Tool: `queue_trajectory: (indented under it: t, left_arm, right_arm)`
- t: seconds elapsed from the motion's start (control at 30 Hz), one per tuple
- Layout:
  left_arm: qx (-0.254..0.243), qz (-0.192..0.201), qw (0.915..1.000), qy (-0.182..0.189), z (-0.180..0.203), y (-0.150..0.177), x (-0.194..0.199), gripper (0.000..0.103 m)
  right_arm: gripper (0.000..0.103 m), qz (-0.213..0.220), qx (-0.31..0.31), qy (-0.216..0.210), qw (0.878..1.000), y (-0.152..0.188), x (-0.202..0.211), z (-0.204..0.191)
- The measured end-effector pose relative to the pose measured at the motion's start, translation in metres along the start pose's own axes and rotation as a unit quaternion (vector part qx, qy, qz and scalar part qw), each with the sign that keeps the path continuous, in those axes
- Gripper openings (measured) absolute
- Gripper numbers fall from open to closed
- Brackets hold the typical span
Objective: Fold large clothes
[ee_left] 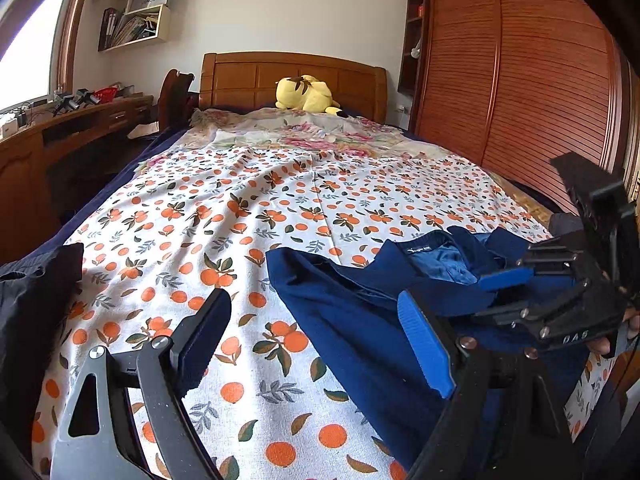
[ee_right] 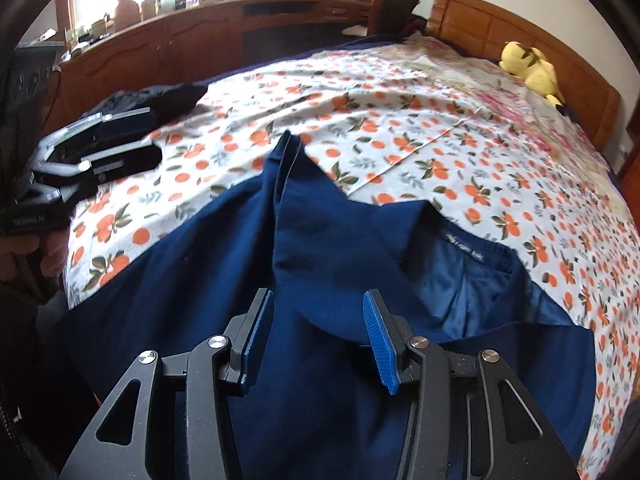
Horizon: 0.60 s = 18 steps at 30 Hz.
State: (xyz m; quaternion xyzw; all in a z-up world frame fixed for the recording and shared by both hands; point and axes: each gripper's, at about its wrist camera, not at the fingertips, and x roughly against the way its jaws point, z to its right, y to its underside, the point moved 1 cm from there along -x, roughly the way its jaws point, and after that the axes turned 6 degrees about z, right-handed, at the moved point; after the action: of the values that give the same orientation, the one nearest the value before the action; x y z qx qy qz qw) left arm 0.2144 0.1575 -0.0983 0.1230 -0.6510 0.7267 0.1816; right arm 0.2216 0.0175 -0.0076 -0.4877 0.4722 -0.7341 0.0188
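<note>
A large navy blue garment (ee_right: 328,240) lies crumpled at the near right part of the bed, its collar and label facing up; it also shows in the left wrist view (ee_left: 360,308). My right gripper (ee_right: 316,336) is open, its blue pads straddling a raised fold of the garment. In the left wrist view the right gripper (ee_left: 496,284) sits over the collar area. My left gripper (ee_left: 320,344) is open and empty above the orange-print sheet (ee_left: 240,220), left of the garment. It shows at the far left in the right wrist view (ee_right: 152,140).
A black garment (ee_left: 32,300) lies at the bed's near left edge. A yellow plush toy (ee_left: 306,94) sits by the wooden headboard (ee_left: 292,72). A wooden desk (ee_left: 60,128) runs along the left, a wardrobe (ee_left: 520,80) on the right.
</note>
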Motion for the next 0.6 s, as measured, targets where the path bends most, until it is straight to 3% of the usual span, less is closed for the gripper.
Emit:
queue_trajectory:
  t: [0.13,0.17,0.2,0.27,0.33,0.47,0.6]
  left_arm:
    - [0.005,0.001,1.0000,-0.002,-0.006,0.001,0.002,0.086]
    - [0.006,0.001,1.0000,-0.002,-0.006,0.001,0.002,0.086]
    - [0.007,0.002,1.0000,-0.002,-0.007,0.001,0.002,0.086]
    - [0.008,0.005,0.9999,-0.005,-0.008,0.001,0.003,0.086]
    - [0.012,0.011,0.9998,-0.010,-0.009,0.000,0.005,0.086]
    - [0.021,0.018,0.9996,-0.012,-0.011,-0.003,0.006,0.086]
    - [0.024,0.021,0.9995,-0.006,-0.008,-0.005,0.005,0.086]
  right_arm:
    - [0.048,-0.044,0.024,0.032,0.998,0.005,-0.024,0.003]
    - [0.040,-0.051,0.026,0.040,0.998,0.005,-0.029,0.008]
    - [0.021,-0.054,0.029,0.047,0.997,0.003,-0.032,0.011]
    - [0.003,-0.057,0.047,0.059,0.996,-0.003,-0.040,0.018]
    - [0.002,-0.047,0.066,0.083,0.993,-0.015,-0.045,0.027]
    - [0.002,-0.017,0.043,0.132,0.990,-0.049,-0.057,0.050]
    - [0.002,-0.012,0.037,0.148,0.988,-0.073,-0.080,0.069]
